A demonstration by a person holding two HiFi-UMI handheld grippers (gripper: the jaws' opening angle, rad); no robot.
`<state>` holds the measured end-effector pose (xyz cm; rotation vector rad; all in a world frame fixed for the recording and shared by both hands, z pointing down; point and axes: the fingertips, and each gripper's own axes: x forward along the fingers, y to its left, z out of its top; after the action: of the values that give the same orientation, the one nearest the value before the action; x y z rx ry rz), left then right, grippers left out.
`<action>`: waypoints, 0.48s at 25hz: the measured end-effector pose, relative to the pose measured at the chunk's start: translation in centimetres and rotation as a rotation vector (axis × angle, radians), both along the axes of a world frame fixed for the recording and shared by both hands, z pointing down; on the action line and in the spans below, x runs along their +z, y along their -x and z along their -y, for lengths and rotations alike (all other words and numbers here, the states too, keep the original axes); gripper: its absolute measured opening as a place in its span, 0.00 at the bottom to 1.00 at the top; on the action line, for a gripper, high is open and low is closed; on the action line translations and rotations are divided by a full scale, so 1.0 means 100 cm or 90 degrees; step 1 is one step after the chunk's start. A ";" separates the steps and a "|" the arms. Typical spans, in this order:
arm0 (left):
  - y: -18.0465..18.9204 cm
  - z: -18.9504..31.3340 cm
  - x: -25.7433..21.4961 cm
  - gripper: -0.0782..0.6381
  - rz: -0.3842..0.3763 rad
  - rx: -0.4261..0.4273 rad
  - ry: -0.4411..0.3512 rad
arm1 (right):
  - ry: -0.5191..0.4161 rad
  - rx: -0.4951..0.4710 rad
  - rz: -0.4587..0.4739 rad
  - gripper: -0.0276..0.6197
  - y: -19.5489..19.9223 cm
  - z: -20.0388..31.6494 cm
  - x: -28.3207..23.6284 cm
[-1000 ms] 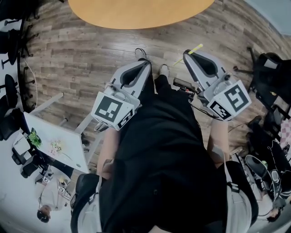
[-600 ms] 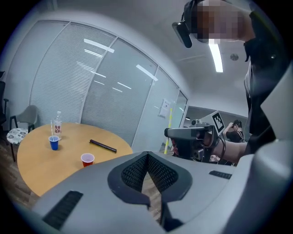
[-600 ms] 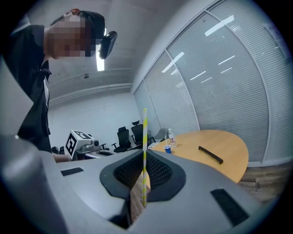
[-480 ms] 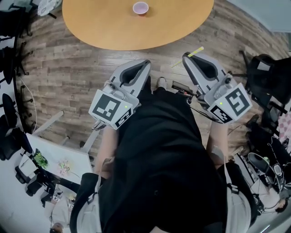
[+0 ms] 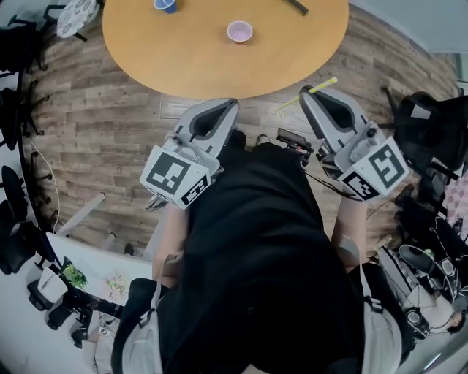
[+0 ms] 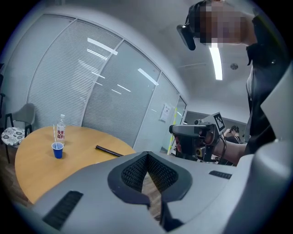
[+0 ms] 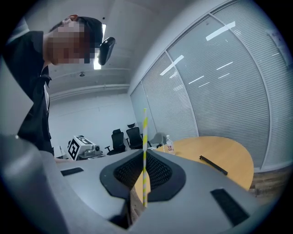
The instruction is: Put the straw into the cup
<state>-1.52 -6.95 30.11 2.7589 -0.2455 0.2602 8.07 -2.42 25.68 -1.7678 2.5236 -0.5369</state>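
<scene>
A small pink cup (image 5: 239, 31) stands on the round wooden table (image 5: 183, 66) ahead of me. The yellow-and-white striped straw (image 5: 308, 93) is pinched crosswise at the tip of my right gripper (image 5: 308, 95), sticking out on both sides. In the right gripper view the straw (image 7: 144, 151) stands upright between the shut jaws of that gripper (image 7: 144, 154). My left gripper (image 5: 231, 106) hovers over the floor just short of the table's near edge. Its jaw tips meet with nothing between them in the left gripper view (image 6: 147, 154). Neither gripper view shows the pink cup.
A blue cup (image 5: 165, 4) and a black stick (image 5: 296, 6) lie at the table's far side. A water bottle (image 6: 61, 130) stands behind the blue cup (image 6: 57, 150). Office chairs (image 5: 14, 109) line the left; bags and cables (image 5: 428, 131) crowd the right.
Both grippers have moved forward toward the table, the straw still in the right one. More of the tabletop has come into view, with the pink cup and then the blue cup.
</scene>
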 end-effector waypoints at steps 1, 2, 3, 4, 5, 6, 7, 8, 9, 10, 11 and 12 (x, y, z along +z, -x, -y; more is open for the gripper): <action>0.003 0.006 0.001 0.13 0.000 0.001 0.002 | 0.000 0.006 -0.001 0.09 0.000 0.005 0.000; 0.006 0.011 0.001 0.13 -0.001 0.002 0.004 | -0.002 0.012 -0.001 0.09 0.001 0.010 -0.001; 0.009 0.015 0.002 0.13 -0.001 0.003 0.005 | -0.003 0.017 -0.001 0.09 0.001 0.015 -0.002; 0.013 0.019 0.002 0.13 -0.002 0.005 0.006 | -0.005 0.022 -0.002 0.09 0.002 0.019 -0.003; 0.017 0.023 0.002 0.13 -0.004 0.008 0.006 | -0.008 0.026 -0.005 0.09 0.003 0.024 -0.004; 0.021 0.028 0.002 0.13 -0.005 0.010 0.005 | -0.010 0.029 -0.009 0.09 0.005 0.028 -0.006; 0.025 0.032 0.002 0.13 -0.006 0.012 0.004 | -0.013 0.032 -0.012 0.09 0.007 0.032 -0.007; 0.029 0.037 0.003 0.13 -0.006 0.012 0.003 | -0.015 0.035 -0.015 0.09 0.009 0.036 -0.009; 0.032 0.042 0.004 0.13 -0.005 0.011 0.003 | -0.016 0.037 -0.017 0.09 0.011 0.040 -0.010; 0.036 0.047 0.006 0.13 -0.004 0.009 0.004 | -0.014 0.037 -0.021 0.09 0.012 0.044 -0.011; 0.040 0.051 0.007 0.13 -0.002 0.005 0.008 | -0.011 0.036 -0.026 0.09 0.014 0.048 -0.011; 0.043 0.055 0.009 0.13 -0.001 0.002 0.013 | -0.008 0.034 -0.031 0.09 0.014 0.052 -0.011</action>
<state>-5.80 -12.44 31.00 2.7393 -0.2376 0.2605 6.64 -7.63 24.55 -1.8610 2.4972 -0.4813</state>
